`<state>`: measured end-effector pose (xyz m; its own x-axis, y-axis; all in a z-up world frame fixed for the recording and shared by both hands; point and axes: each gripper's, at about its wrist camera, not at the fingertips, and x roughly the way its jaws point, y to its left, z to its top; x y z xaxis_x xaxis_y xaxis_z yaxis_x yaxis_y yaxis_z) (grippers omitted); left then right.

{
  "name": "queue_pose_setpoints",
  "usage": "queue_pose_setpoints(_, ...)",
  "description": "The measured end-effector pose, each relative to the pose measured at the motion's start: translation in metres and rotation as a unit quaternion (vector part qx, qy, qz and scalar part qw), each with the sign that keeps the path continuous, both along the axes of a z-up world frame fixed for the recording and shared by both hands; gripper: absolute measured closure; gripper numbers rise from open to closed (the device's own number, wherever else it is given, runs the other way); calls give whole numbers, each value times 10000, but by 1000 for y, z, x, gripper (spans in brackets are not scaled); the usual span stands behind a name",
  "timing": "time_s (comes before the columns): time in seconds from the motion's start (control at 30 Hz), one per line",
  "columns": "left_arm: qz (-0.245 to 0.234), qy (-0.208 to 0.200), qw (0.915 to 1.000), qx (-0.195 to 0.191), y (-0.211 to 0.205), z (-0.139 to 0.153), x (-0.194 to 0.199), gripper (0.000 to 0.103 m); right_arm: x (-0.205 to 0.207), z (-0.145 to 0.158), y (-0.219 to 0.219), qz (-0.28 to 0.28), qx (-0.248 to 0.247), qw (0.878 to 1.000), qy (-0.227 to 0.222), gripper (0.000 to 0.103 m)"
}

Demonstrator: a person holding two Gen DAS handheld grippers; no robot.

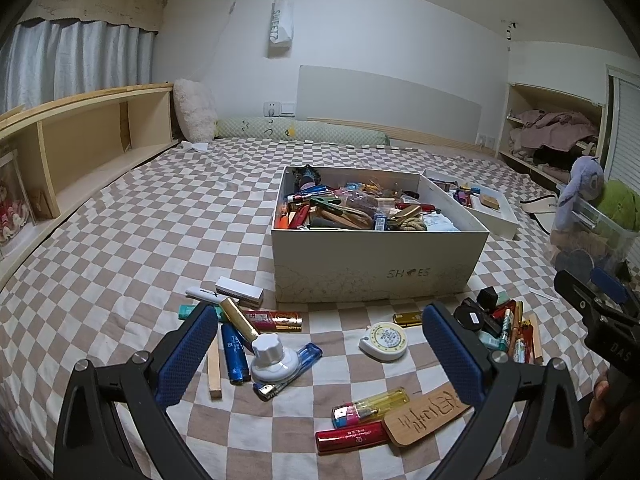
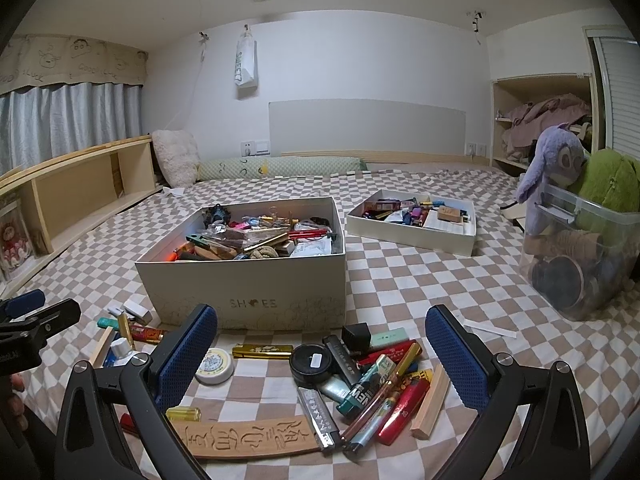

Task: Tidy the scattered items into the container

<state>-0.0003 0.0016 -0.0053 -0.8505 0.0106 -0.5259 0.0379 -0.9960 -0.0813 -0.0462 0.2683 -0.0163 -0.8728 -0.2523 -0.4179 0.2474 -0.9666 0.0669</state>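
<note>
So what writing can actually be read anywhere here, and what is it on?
"SHOES", the O drawn as a small shape: front of the big box.
"SWEET": white bag hanging on the wall.
"NEW": dark green tube in the right pile.
"GOOD LUCK": curtain valance.
Carved characters on the wooden plaque: I cannot read them.
Print on the round tin and lighters: too small.
</note>
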Motion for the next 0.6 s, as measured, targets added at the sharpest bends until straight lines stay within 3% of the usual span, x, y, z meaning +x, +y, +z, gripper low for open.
queue_pose_setpoints(0.6, 57, -972, 9921, 797, -25, -17, -19, 0, -13, -8, 8, 92, -291, 9984, -469, 0)
